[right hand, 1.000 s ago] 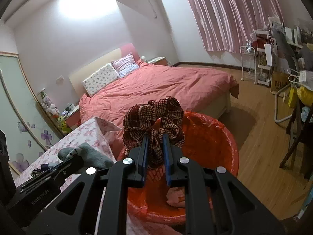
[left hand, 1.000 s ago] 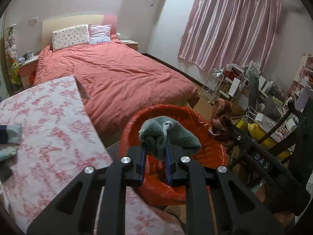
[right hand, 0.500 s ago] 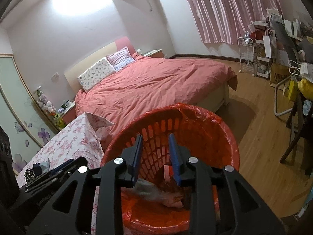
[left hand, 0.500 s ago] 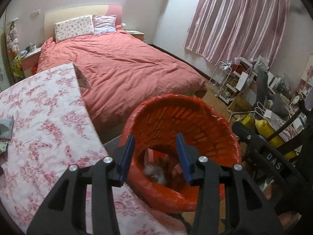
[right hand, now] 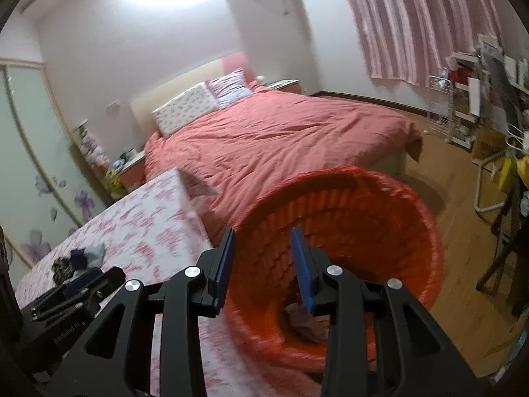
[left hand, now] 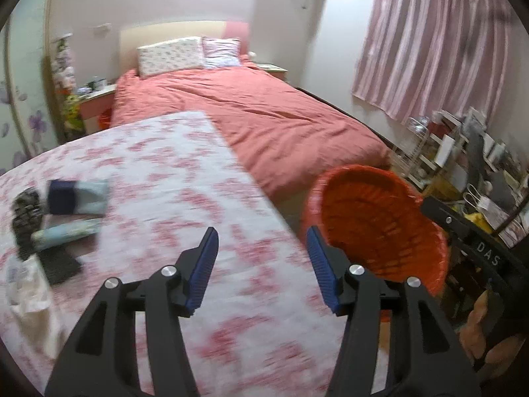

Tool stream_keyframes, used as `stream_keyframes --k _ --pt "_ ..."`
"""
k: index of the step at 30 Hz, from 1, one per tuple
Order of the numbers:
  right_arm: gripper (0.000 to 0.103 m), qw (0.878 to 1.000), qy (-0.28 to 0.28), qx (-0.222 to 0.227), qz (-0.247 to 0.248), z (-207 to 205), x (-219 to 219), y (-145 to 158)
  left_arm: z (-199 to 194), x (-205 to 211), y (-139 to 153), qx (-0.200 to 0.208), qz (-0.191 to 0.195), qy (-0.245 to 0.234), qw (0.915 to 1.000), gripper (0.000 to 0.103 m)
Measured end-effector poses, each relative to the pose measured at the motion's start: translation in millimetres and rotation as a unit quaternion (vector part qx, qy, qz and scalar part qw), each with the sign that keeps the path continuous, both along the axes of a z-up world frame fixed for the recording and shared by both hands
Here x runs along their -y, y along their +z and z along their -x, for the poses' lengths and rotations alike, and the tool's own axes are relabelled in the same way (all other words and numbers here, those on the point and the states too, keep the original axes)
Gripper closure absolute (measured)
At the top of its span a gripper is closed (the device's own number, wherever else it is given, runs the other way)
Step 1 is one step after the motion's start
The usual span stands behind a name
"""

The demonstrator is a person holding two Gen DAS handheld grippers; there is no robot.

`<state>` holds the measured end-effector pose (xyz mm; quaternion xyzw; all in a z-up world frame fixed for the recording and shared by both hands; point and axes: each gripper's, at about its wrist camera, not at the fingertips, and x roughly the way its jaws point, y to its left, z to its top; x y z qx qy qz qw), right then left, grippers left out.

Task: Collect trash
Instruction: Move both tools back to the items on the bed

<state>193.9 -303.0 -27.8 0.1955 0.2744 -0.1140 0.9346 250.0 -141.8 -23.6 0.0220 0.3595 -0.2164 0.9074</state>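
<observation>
Fingers of the left gripper (left hand: pixel 262 243) stand wide apart with nothing between them, hovering over the floral tablecloth (left hand: pixel 172 198) near the table's right edge. Trash on that cloth lies well to the left: a blue-and-pale folded item (left hand: pixel 77 197), a light blue roll (left hand: pixel 64 233), a dark patterned piece (left hand: pixel 24 218), a black flat object (left hand: pixel 59 266) and what may be a crumpled white wrapper (left hand: pixel 28 284), though blur makes that uncertain. The right gripper (right hand: pixel 263 246) is also parted and empty, poised above the orange basket (right hand: pixel 396 205) beside the table, where a brownish cloth lump (right hand: pixel 302 322) rests at the bottom. Beyond them a bed (right hand: pixel 281 135) carries a salmon duvet.
</observation>
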Motion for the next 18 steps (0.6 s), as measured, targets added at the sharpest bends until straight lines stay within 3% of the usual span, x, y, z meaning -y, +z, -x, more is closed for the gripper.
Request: stream_keyframes --k 9,14,18 --pt "0.067 0.997 0.076 -0.020 0.014 -17.5 -68.9 -1.0 5.6 -122.6 7.5 0.021 -0.019 0.113 0.9932 0.038" --pt "0.067 0.992 0.121 -0.035 0.025 -26.7 -110.3 -6.5 1.9 -203.6 -0.3 0.012 -0.034 0.202 0.9788 0.037" --pt "0.067 0.987 0.149 -0.045 0.031 -33.0 -137.0 -9.0 -2.5 -244.8 -11.6 -0.011 -0.036 0.236 0.9711 0.037"
